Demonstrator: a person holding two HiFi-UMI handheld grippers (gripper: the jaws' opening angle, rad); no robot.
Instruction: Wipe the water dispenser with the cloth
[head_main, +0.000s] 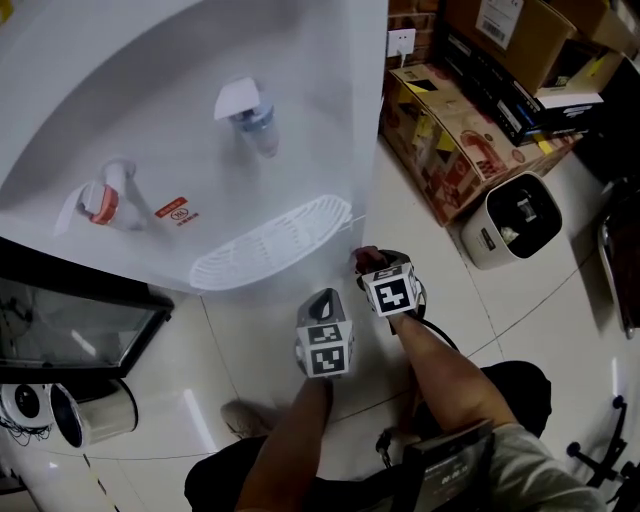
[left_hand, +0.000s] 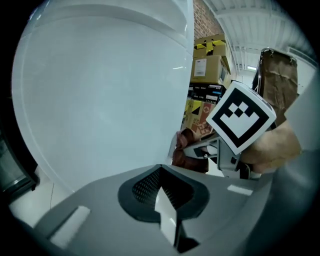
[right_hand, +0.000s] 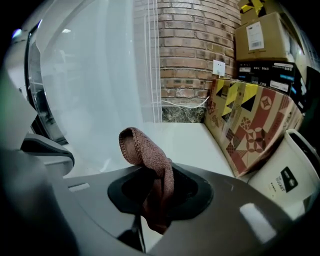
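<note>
The white water dispenser (head_main: 180, 100) fills the upper left of the head view, with a blue tap (head_main: 252, 115), a red tap (head_main: 100, 205) and a white drip grille (head_main: 270, 245). My right gripper (head_main: 366, 266) is shut on a brown woven cloth (right_hand: 150, 155), held at the dispenser's lower right corner. The cloth's loop pokes up from the jaws, close to the dispenser's side panel (right_hand: 90, 90). My left gripper (head_main: 325, 300) sits just left of it and below the grille, shut with nothing in it. It faces the dispenser's front (left_hand: 100, 90), with the cloth (left_hand: 187, 150) at its right.
Printed cardboard boxes (head_main: 450, 130) and a white appliance (head_main: 512, 220) stand on the tiled floor to the right. A brick wall (right_hand: 195, 50) with a socket (head_main: 401, 40) is behind. A black-framed glass cabinet (head_main: 70, 320) stands at the left.
</note>
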